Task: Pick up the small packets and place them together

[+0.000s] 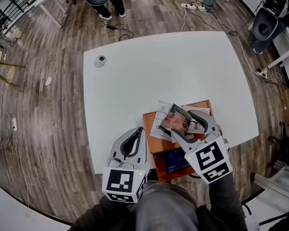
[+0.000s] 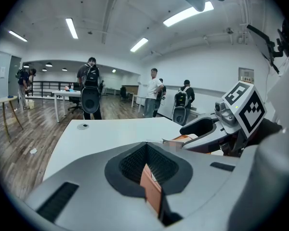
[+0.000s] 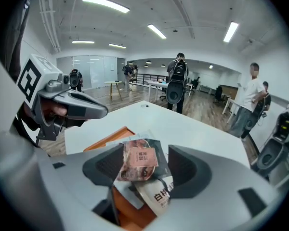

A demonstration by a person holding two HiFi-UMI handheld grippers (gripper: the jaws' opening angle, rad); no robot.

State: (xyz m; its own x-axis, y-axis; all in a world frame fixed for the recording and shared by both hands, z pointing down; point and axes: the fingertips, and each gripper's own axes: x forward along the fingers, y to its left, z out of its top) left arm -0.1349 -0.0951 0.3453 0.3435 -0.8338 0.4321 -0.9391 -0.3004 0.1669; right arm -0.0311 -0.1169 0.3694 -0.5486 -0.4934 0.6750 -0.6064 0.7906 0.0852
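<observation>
Right gripper view: right tool [image 3: 145, 168], angled down, gapes round packet [image 3: 138, 159]; left tool [image 2: 147, 171] closed.

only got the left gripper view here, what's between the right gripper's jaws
Observer: A pink packet sits between the right gripper's jaws, which stand wide apart, with a gap on one side of it.
Operator: is it over the tray
Observer: Yes. The head view shows it on top of other packets piled on the orange tray.
Operator: anything else on that tray
Observer: A blue item lies at its near end, close to the right gripper.
</observation>
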